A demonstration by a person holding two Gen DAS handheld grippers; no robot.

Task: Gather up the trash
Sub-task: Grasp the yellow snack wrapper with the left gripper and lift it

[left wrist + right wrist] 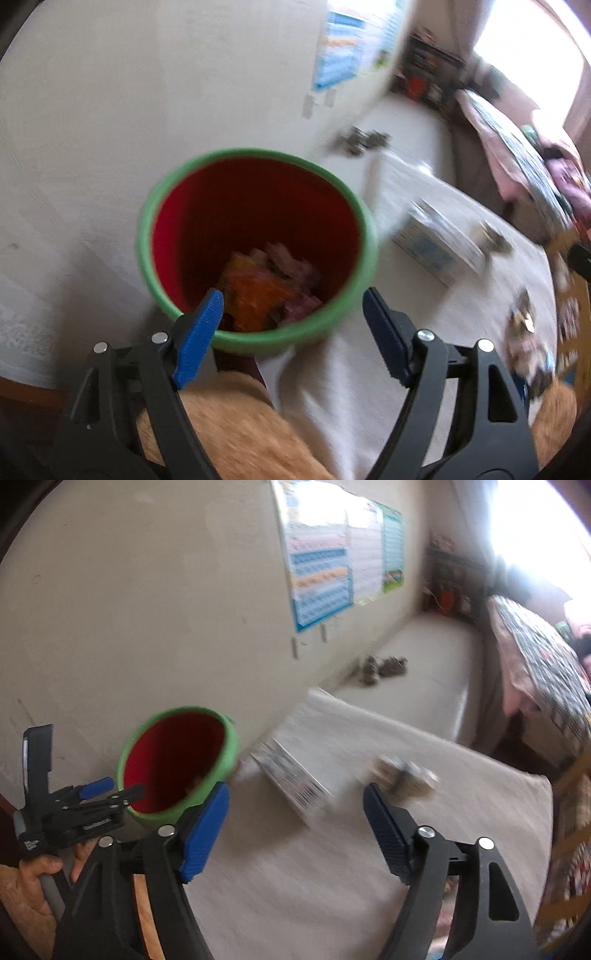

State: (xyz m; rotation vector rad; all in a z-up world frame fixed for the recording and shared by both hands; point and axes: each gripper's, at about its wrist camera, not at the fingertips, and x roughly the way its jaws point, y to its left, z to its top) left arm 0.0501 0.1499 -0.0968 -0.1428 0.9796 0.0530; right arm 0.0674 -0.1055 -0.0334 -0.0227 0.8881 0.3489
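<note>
Beside one wall, one bin [255, 155], two gaping tools [291, 314] [295, 805]

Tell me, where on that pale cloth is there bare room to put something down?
The widest bare patch lies on the cloth directly ahead of the right gripper, short of the box. It gets crowded around the bin, the box beside it and the crumpled wrapper.
</note>
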